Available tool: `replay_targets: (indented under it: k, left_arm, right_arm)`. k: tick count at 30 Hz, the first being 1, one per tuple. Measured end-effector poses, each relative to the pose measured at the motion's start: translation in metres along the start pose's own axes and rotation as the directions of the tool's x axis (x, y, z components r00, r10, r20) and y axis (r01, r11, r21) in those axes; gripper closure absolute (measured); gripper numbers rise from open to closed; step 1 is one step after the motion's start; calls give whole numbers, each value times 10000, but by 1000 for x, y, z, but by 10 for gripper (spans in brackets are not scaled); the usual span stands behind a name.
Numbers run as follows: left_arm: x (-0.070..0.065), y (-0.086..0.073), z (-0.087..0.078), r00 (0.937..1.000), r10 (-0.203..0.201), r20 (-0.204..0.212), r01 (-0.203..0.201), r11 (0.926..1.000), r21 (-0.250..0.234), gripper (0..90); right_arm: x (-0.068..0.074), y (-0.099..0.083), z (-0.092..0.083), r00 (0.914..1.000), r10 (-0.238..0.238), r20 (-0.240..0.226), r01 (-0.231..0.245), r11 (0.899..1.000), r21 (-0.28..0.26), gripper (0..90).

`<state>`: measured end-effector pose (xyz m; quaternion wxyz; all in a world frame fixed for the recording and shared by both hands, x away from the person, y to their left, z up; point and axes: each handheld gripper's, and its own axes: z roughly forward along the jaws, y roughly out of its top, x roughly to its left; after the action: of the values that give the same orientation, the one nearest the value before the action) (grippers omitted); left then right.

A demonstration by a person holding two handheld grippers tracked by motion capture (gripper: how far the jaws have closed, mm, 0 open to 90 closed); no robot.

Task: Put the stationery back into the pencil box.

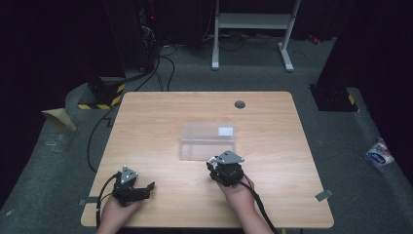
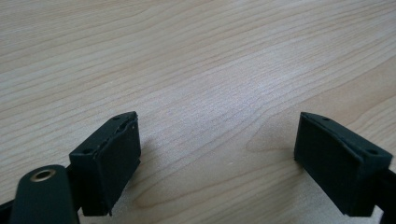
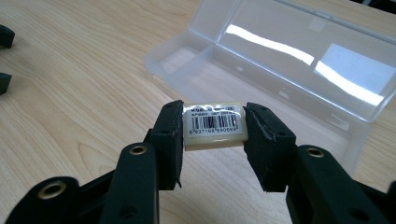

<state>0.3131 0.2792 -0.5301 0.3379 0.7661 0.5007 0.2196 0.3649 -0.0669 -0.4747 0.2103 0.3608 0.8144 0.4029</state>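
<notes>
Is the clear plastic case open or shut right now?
Open: the clear plastic case has its lid swung back flat behind the tray, and the tray looks empty in the right gripper view.

A white barcode label [image 3: 215,122] faces up on the small pale block [image 3: 215,128] clamped between the right hand-held gripper [image 3: 212,135] jaws. Its small top line is too blurred to read. The digits beneath the bars look like 6 937168 but can't be made out fully.

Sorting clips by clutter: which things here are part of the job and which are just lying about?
In the job:
eraser, gripped in right gripper
open clear case
left gripper, open over table

Lying about:
packet on floor
white stand
floor cables
</notes>
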Motion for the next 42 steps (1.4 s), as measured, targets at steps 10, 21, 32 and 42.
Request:
replay_targets:
  k: [10, 21, 32, 42]
  left_arm:
    - [0, 0, 0, 10000, 28, 18, -28, 10000, 33, 144]
    - [0, 1, 0, 10000, 95, 3, -95, 9999, 67, 141]
    - [0, 1, 0, 10000, 95, -17, -95, 9999, 39, 141]
    - [1, 1, 1, 10000, 28, -1, -28, 10000, 31, 138]
  right_arm:
    - [3, 10, 7, 9998, -214, -28, 214, 9997, -104, 582]
    - [6, 20, 18, 9998, -151, -134, 149, 9998, -161, 582]
    - [4, 29, 35, 9999, -36, -131, 34, 9999, -137, 582]
    - [8, 42, 53, 9997, -210, -135, 210, 9998, -9, 581]
